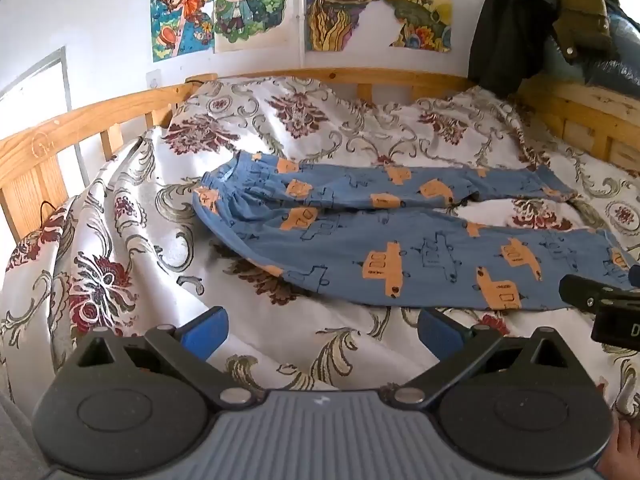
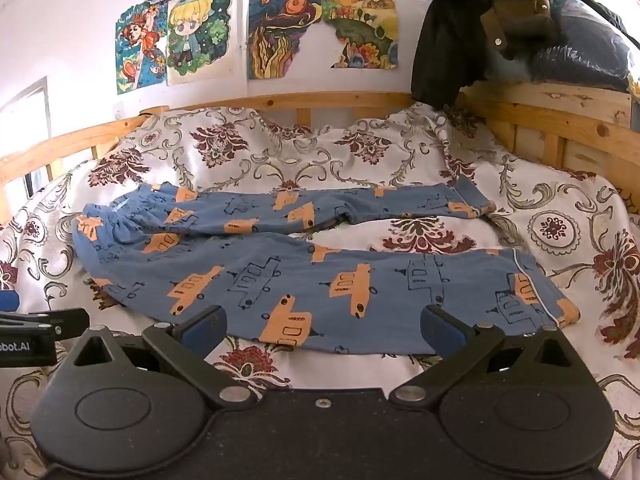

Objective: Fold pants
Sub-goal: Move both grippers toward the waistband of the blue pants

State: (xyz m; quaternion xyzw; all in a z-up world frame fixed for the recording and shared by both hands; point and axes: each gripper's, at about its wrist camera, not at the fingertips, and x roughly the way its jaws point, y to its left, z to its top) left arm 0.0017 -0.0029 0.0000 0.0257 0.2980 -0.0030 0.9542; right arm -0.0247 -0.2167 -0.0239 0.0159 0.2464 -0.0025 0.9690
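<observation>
Blue pants [image 1: 400,240] [image 2: 304,276] with orange vehicle prints lie spread flat on the bed, waistband at the left, both legs running right and parted in a narrow V. My left gripper [image 1: 322,330] hovers open over the bedspread, just short of the near leg's lower edge, with nothing between its blue pads [image 1: 206,330]. My right gripper [image 2: 324,328] is open too, its fingers straddling the near leg's front edge above the fabric. The right gripper's body [image 1: 600,300] shows at the left wrist view's right edge, beside the near cuff.
A white floral bedspread [image 2: 560,216] covers the bed inside a wooden rail [image 2: 280,102]. Dark jackets [image 2: 480,20] hang over the far right corner. Drawings [image 2: 208,36] are stuck on the wall behind. A hand [image 1: 624,448] shows at the lower right.
</observation>
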